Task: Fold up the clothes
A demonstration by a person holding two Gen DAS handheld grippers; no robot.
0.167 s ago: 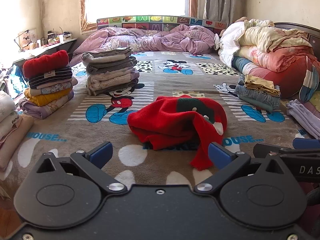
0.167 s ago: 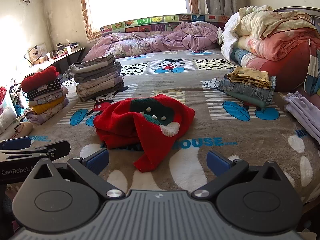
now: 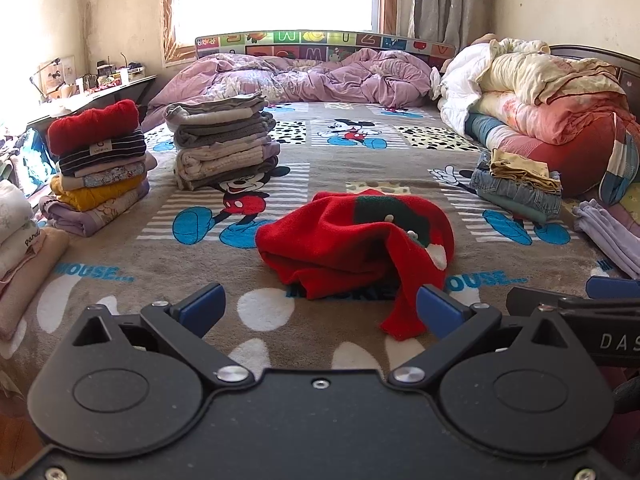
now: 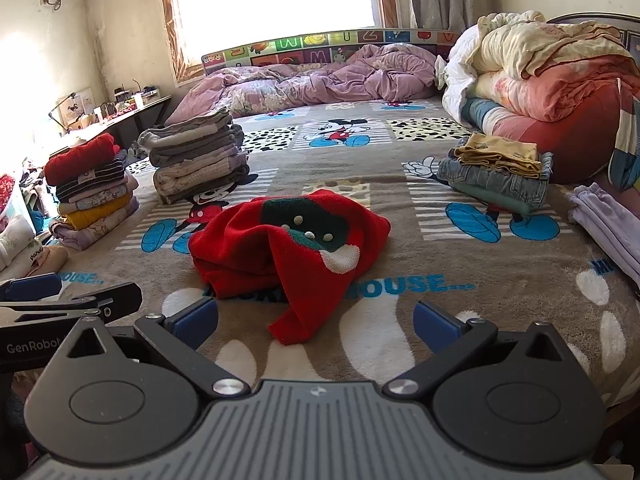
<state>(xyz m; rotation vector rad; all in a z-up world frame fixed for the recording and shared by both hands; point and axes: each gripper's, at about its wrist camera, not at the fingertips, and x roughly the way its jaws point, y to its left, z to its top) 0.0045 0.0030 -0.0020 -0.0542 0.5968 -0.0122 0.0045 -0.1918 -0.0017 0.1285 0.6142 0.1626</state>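
The red sweater (image 3: 352,240) lies crumpled on the blanket (image 3: 500,264), just ahead of both my grippers. My left gripper (image 3: 320,308) and right gripper (image 4: 316,320) stand wide apart, holding nothing. Its loose sleeve (image 4: 304,304) points toward me, slightly nearer the right one, I judge.

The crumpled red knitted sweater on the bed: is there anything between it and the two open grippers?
Nothing visible. Only bare cartoon-print blanket lies between the crumpled red knitted sweater and the right gripper; likewise for the left gripper, beside the sweater's hanging sleeve.

Both wrist views low, side-by-side, sharing bed (image 3: 360,176).
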